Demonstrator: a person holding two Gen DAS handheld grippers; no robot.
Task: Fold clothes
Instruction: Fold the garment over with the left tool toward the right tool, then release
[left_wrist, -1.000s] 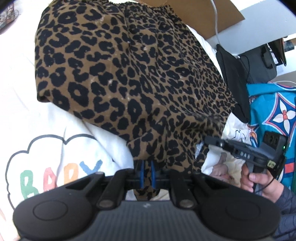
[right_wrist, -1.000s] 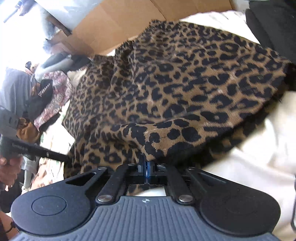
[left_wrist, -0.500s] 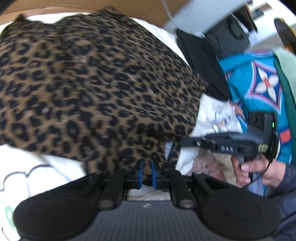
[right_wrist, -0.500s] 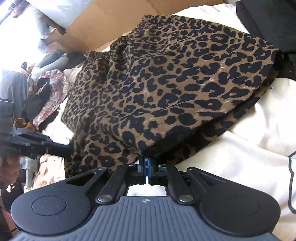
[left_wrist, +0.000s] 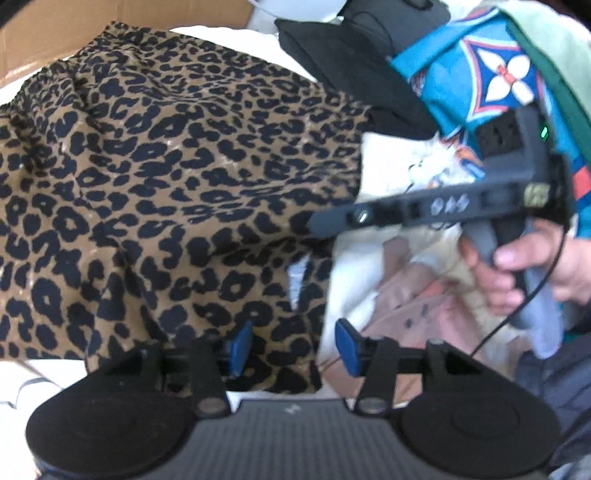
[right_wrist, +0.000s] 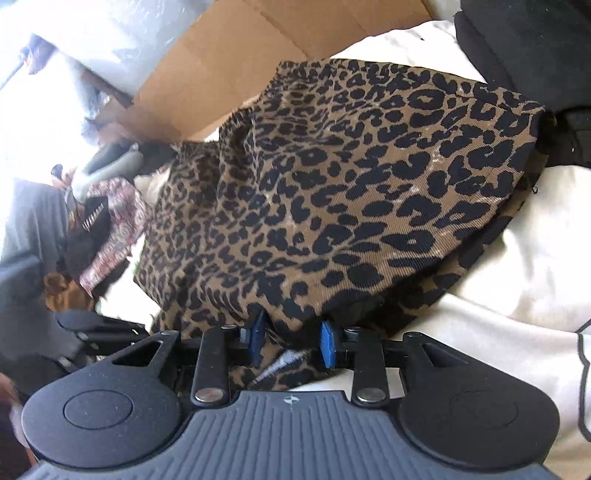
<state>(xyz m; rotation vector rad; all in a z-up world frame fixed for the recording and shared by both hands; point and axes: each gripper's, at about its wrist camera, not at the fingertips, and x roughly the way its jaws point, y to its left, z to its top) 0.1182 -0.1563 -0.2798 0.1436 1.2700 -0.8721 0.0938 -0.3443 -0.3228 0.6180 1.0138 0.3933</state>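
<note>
1. Leopard-print garment (left_wrist: 177, 177) folded over, spread on a white cloth (right_wrist: 517, 266), cardboard (right_wrist: 236, 66) beyond its far edge.
2. Left claw (left_wrist: 293, 349) parted wide, blue pads on either side of the garment's near hem, gripping nothing.
3. Right claw (right_wrist: 291, 338) likewise spread, hem corner lying loose between its pads.
4. Right claw's body (left_wrist: 424, 210) seen from the left wrist, held in a hand (left_wrist: 524, 266) over the garment's right edge, turquoise patterned fabric (left_wrist: 491, 70) behind.
</note>
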